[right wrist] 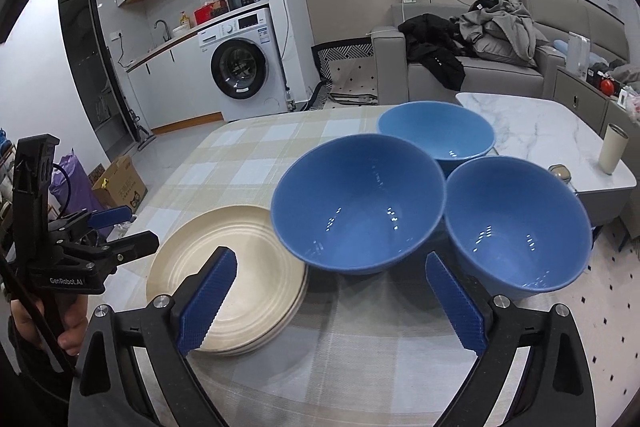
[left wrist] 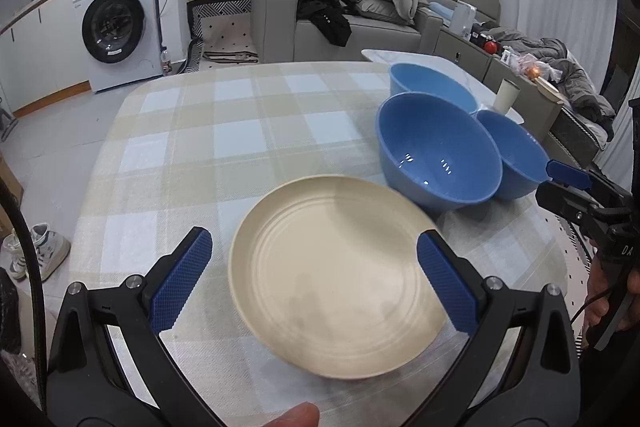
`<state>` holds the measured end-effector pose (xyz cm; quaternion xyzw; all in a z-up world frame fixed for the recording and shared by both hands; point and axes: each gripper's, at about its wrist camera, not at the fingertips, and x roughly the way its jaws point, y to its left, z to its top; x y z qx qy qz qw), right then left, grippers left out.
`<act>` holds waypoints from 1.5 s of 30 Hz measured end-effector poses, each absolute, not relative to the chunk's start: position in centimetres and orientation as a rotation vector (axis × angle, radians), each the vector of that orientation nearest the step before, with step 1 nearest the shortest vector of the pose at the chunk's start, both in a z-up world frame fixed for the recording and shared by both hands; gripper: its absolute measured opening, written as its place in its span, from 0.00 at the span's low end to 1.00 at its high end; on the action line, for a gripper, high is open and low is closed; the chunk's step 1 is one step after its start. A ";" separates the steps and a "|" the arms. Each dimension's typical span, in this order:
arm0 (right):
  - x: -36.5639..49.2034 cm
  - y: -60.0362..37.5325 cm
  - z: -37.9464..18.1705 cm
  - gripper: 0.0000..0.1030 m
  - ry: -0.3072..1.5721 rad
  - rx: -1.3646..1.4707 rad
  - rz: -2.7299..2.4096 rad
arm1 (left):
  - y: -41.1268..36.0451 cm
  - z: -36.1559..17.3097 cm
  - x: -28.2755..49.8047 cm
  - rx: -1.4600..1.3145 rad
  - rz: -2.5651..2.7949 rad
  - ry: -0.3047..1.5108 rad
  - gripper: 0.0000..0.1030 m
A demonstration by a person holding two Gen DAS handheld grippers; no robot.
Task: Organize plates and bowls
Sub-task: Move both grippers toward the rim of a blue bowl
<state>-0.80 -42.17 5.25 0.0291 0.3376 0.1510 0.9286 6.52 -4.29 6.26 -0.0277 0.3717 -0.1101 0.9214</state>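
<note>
Cream-coloured plates (left wrist: 340, 279) lie on the checked tablecloth (left wrist: 192, 131); in the left wrist view the left gripper (left wrist: 316, 279) hangs above them with its jaws spread wide, gripping nothing. Three blue bowls (left wrist: 438, 151) stand clustered just beyond the plates to the right, touching one another. The right gripper's tip enters at the right edge beside the nearest bowl.

Right wrist view: the right gripper (right wrist: 332, 303) is fully spread and empty, over the cloth in front of the bowls. The plates form a stack (right wrist: 228, 279) of several, its rim tucked under the nearest bowl (right wrist: 356, 203). A cup (right wrist: 612, 149) stands on the marble side table (right wrist: 532, 127).
</note>
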 end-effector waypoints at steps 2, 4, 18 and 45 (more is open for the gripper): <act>-1.0 -43.0 6.0 0.95 0.676 0.062 0.306 | -5.0 7.0 6.8 -0.061 -0.243 0.751 0.99; -1.1 -43.9 7.0 0.95 0.654 0.066 0.301 | -5.7 7.7 7.2 -0.061 -0.254 0.741 0.99; -0.4 -50.2 13.3 0.96 0.537 0.137 0.230 | -10.9 11.9 11.4 -0.050 -0.303 0.699 0.99; 12.2 -56.0 13.5 0.96 0.603 0.190 0.106 | -17.1 13.4 27.0 -0.011 -0.314 0.727 0.99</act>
